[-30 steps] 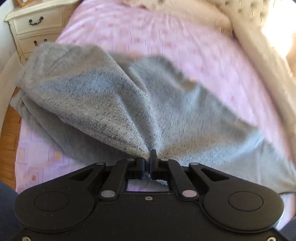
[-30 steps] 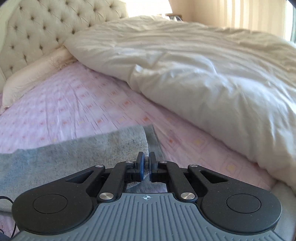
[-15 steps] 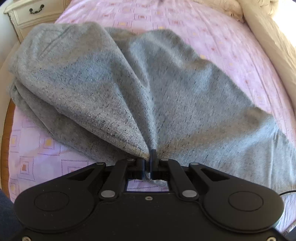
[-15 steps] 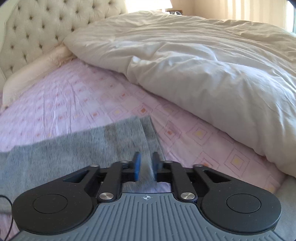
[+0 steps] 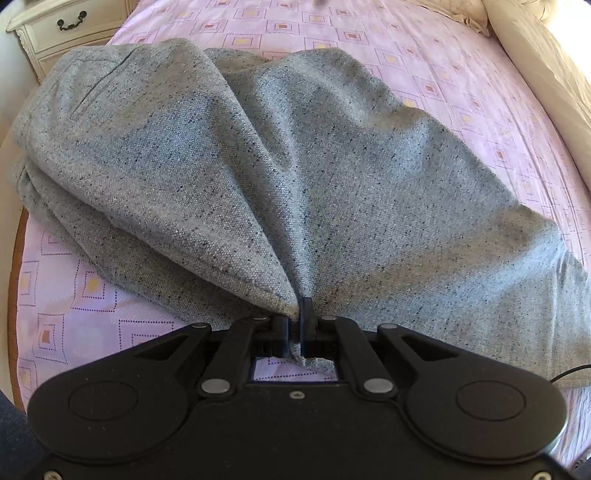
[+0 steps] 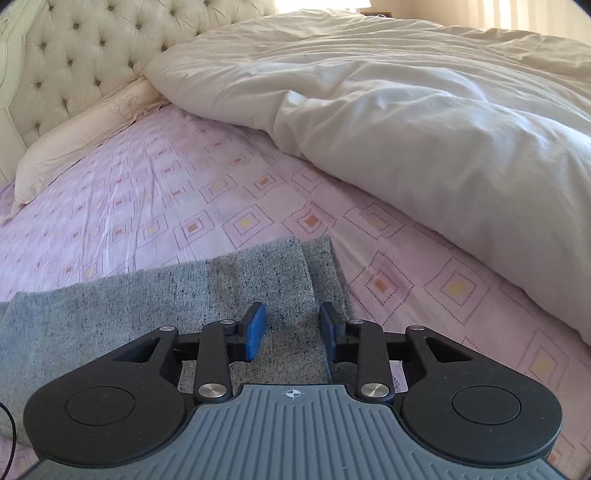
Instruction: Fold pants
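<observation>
The grey speckled pants [image 5: 295, 166] lie bunched on the pink patterned bed sheet [image 5: 424, 55]. My left gripper [image 5: 297, 317] is shut on a pinched edge of the pants, and the cloth fans out from the jaws toward the waistband at the far left. In the right wrist view the leg ends of the pants [image 6: 240, 280] lie flat on the sheet. My right gripper [image 6: 293, 325] is open just above them, its blue pads [image 6: 255, 328] apart and holding nothing.
A white duvet [image 6: 424, 110] is heaped on the right side of the bed. A tufted headboard [image 6: 74, 55] and a pillow [image 6: 81, 136] are at the far left. A cream nightstand [image 5: 66, 26] stands past the bed's edge. A thin black cable [image 6: 9, 435] runs at the left.
My right gripper has opened and let go of the leg ends, which now lie flat. My left gripper has lowered with its pinch, and the pants have settled onto the sheet.
</observation>
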The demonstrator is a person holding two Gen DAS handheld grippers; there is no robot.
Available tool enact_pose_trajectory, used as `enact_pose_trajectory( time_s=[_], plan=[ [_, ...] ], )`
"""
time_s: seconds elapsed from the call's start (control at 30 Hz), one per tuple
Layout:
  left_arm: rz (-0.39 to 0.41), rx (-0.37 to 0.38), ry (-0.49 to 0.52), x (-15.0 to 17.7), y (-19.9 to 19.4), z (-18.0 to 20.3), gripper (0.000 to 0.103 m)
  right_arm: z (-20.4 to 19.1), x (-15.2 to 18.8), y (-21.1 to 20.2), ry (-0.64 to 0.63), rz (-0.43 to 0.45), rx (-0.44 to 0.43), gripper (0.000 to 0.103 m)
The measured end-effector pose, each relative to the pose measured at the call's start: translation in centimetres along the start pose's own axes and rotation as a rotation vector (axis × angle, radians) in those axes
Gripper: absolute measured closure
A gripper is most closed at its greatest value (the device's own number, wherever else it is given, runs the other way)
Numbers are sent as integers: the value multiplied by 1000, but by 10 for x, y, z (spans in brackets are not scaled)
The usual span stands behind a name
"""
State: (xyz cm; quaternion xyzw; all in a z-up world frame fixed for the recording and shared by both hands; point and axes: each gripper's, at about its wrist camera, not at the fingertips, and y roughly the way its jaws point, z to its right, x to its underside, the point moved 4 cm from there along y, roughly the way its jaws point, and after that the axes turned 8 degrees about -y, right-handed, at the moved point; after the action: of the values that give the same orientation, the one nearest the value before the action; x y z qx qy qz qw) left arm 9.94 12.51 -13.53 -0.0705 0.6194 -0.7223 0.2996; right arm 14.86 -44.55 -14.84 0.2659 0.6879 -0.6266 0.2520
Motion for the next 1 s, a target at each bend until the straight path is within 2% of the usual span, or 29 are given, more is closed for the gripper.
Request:
enact_pose_trajectory(
  time_s=[0.03, 0.07, 0.2, 0.27, 0.33, 0.37, 0.43, 0.5, 0.63, 0.77, 0.87, 0.9, 0.97, 1.0],
  plan=[
    [2, -2, 1, 0, 0, 0, 97, -3, 1, -2, -10, 4, -8, 78],
    [4, -3, 1, 0, 0, 1, 97, -7, 2, -5, -34, 7, 0, 98],
    [35, 13, -15, 4, -9, -1, 98, -24, -1, -27, -182, 45, 91, 99],
    [89, 33, 5, 5, -21, 3, 98, -18, -6, -35, -173, 66, 118, 99],
    [137, 41, 36, 9, -31, 9, 98, -9, -6, -28, -137, 34, 105, 99],
    [132, 29, 42, 10, -30, 10, 97, -8, -5, -22, -140, 16, 110, 99],
    [74, -7, 26, 12, -19, 7, 97, -8, 0, -10, -169, -13, 148, 99],
    [28, -8, -11, 12, -9, 1, 97, -11, -1, -8, -155, -8, 165, 99],
    [61, 37, -19, 11, -22, -5, 97, -17, -13, -20, -198, 52, 201, 99],
    [-20, 28, -68, 12, -13, -16, 93, -11, -3, 2, -198, -54, 204, 98],
    [-31, 9, -44, 14, -17, -12, 91, -16, 0, 1, -229, -31, 226, 96],
    [-42, 6, -36, 15, -19, -11, 89, -16, -2, 0, -220, -30, 222, 94],
    [-68, 10, -18, 19, -23, -8, 88, -16, -5, -6, -224, -26, 225, 78],
    [-75, 16, 3, 20, -27, -7, 87, -17, -8, -10, -235, -20, 229, 77]
  ],
)
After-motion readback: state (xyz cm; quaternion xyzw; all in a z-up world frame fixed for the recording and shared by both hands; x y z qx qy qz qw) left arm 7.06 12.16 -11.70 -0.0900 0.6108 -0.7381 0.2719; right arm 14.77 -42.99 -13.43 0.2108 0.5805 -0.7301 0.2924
